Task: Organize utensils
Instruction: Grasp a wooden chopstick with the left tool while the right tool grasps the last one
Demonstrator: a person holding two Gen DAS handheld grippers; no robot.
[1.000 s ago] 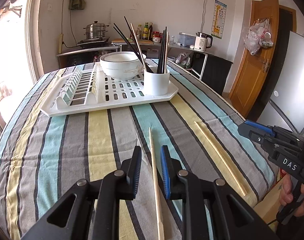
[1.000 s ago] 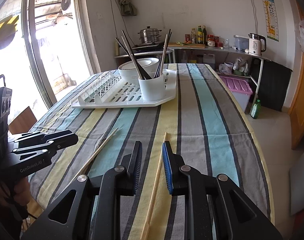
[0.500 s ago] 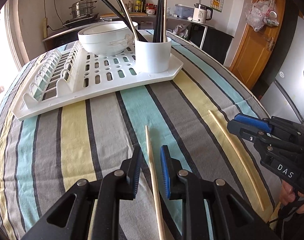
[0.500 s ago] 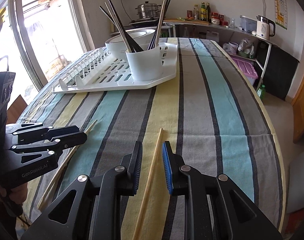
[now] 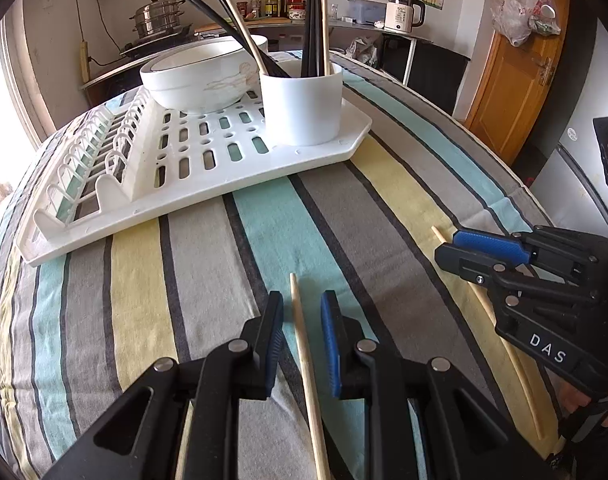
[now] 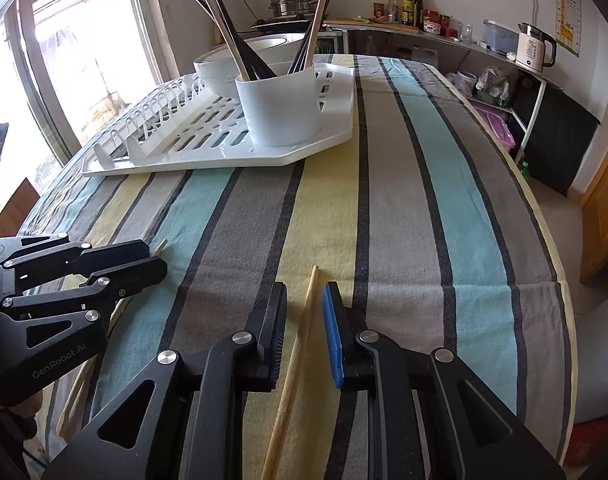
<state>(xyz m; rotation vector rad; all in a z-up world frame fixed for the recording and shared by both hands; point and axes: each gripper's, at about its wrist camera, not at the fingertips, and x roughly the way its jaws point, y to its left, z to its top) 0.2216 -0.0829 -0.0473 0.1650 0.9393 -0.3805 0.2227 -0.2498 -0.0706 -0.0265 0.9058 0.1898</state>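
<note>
Two pale wooden chopsticks lie on the striped tablecloth. My left gripper (image 5: 302, 310) is open, its fingers on either side of one chopstick (image 5: 304, 356) without touching it. My right gripper (image 6: 304, 300) is open in the same way around the other chopstick (image 6: 294, 364), which also shows in the left wrist view (image 5: 504, 344). A white utensil cup (image 5: 302, 108) with several black and wooden chopsticks stands on the white drying rack (image 5: 192, 168) ahead; the cup also shows in the right wrist view (image 6: 280, 106).
A white bowl (image 5: 200, 74) sits on the rack behind the cup. The table edge runs close on the right (image 6: 560, 280). A counter with a steamer pot (image 5: 160, 18), bottles and a kettle (image 5: 402, 12) stands along the back wall.
Both grippers have moved forward along their chopsticks and lower toward the table, so the rack and cup are nearer. Both remain open; the chopsticks have not moved.
</note>
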